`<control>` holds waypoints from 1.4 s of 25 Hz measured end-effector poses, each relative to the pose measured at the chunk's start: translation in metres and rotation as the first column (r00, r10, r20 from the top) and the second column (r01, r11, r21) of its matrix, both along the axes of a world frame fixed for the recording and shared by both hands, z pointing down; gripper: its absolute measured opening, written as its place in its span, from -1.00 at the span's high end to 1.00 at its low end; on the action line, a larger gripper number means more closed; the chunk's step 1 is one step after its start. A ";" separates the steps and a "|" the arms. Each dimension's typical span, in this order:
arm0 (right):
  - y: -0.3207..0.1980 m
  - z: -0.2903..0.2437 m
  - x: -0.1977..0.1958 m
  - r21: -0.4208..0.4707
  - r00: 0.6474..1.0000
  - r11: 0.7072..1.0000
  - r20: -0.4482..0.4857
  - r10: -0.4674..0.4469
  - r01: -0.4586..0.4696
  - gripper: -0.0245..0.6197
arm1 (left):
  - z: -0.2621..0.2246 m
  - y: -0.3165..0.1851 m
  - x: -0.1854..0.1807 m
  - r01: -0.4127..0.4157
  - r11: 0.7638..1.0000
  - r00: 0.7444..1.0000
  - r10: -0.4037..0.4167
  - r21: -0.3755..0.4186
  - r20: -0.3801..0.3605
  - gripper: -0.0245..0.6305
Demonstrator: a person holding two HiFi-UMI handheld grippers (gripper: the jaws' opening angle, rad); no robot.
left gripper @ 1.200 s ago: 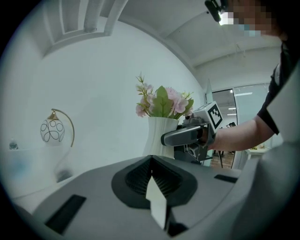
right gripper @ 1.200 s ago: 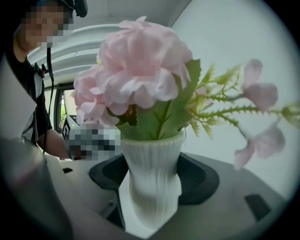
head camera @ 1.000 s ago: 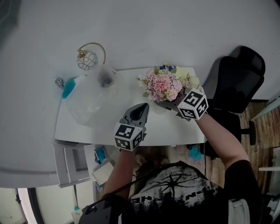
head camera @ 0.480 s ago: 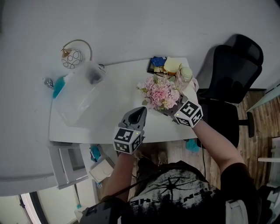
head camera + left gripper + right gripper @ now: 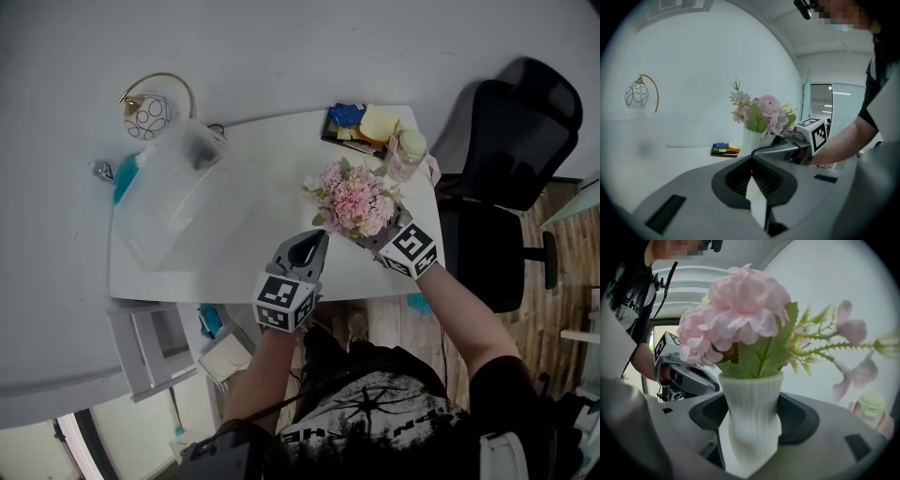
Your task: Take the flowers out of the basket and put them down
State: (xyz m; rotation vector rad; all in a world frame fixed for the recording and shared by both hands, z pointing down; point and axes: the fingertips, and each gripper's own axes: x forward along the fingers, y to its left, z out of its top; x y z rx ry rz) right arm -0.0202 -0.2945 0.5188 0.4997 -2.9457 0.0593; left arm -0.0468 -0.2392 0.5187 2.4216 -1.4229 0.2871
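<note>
Right gripper (image 5: 368, 237) clamped on the white ribbed vase (image 5: 752, 420) that holds the pink flowers (image 5: 356, 199); jaws press its lower body from both sides. Left gripper (image 5: 312, 244) has its jaws together on nothing, just beside the bouquet. Flowers upright over the front right of the tabletop (image 5: 267, 183); no basket around them, so the lifting-out looks done. Base hidden behind the gripper, so contact with the tabletop cannot be confirmed. Remaining: set the vase down and release.
</note>
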 end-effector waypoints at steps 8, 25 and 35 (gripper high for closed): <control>-0.001 0.004 -0.008 0.030 0.999 0.999 0.029 0.016 -0.017 -0.10 | 0.021 0.006 -0.002 -0.003 0.999 1.000 0.002 -0.036 -0.010 0.89; -0.002 0.002 -0.007 -0.017 0.996 1.000 0.091 0.017 -0.016 -0.11 | 0.032 0.009 0.005 -0.009 0.998 1.000 0.007 -0.057 -0.024 0.89; -0.001 0.009 0.002 -0.043 0.996 0.998 0.079 0.049 -0.046 -0.15 | 0.034 0.008 0.015 -0.018 0.998 1.000 0.016 -0.060 -0.027 0.89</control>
